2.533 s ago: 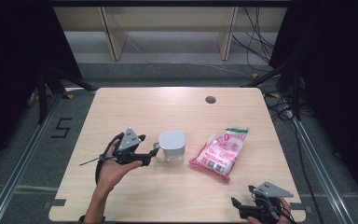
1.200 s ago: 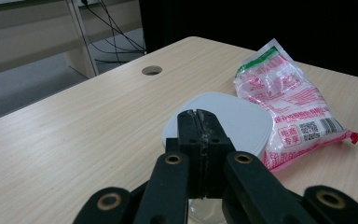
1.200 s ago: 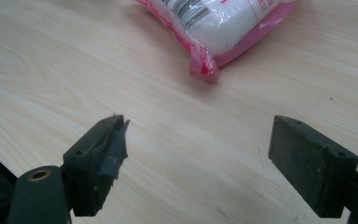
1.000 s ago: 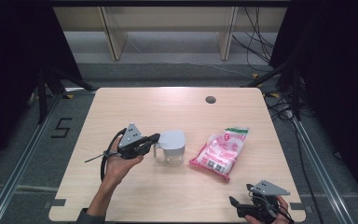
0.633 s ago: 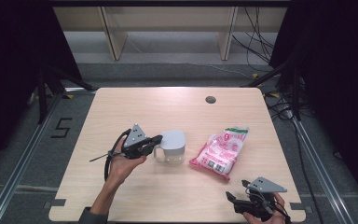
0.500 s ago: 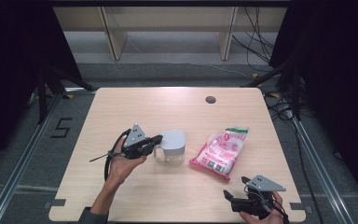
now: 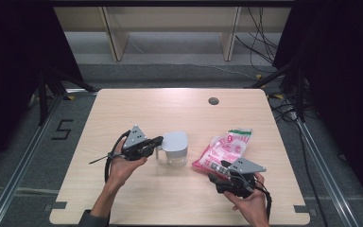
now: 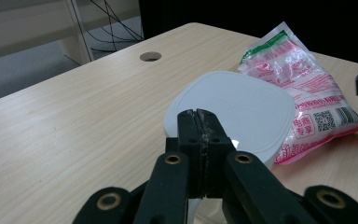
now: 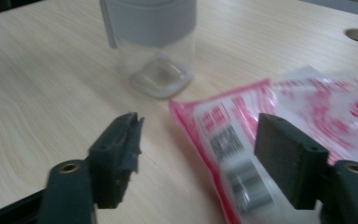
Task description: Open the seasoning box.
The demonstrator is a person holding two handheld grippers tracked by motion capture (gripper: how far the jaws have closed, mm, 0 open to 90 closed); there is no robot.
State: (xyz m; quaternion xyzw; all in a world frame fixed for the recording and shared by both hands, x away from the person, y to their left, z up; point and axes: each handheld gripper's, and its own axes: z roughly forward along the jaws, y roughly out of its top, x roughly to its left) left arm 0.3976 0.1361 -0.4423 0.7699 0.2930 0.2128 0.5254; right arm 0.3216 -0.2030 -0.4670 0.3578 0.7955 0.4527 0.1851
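A clear container (image 7: 175, 150) with a grey lid (image 8: 237, 109) stands mid-table, seen close in the right gripper view (image 9: 154, 28). My left gripper (image 7: 159, 140) is shut, its tips (image 8: 198, 114) against the lid's near edge; whether they pinch anything is hidden. A pink and white printed bag (image 7: 227, 146) lies to the container's right (image 8: 303, 84). My right gripper (image 7: 216, 174) is open at the bag's near end (image 9: 307, 107). Its jaws (image 9: 198, 135) have just been closing, with the bag's corner between them and the pads clear of it.
The light wooden table (image 7: 170, 109) has a round cable hole (image 7: 213, 100) at the back right, also in the left gripper view (image 8: 150, 56). Dark floor, rails and cables surround the table. A wooden shelf frame stands behind it.
My right hand has moved from the table's front right corner forward and left to the bag's near end. The left hand and the container have kept still over the last second.
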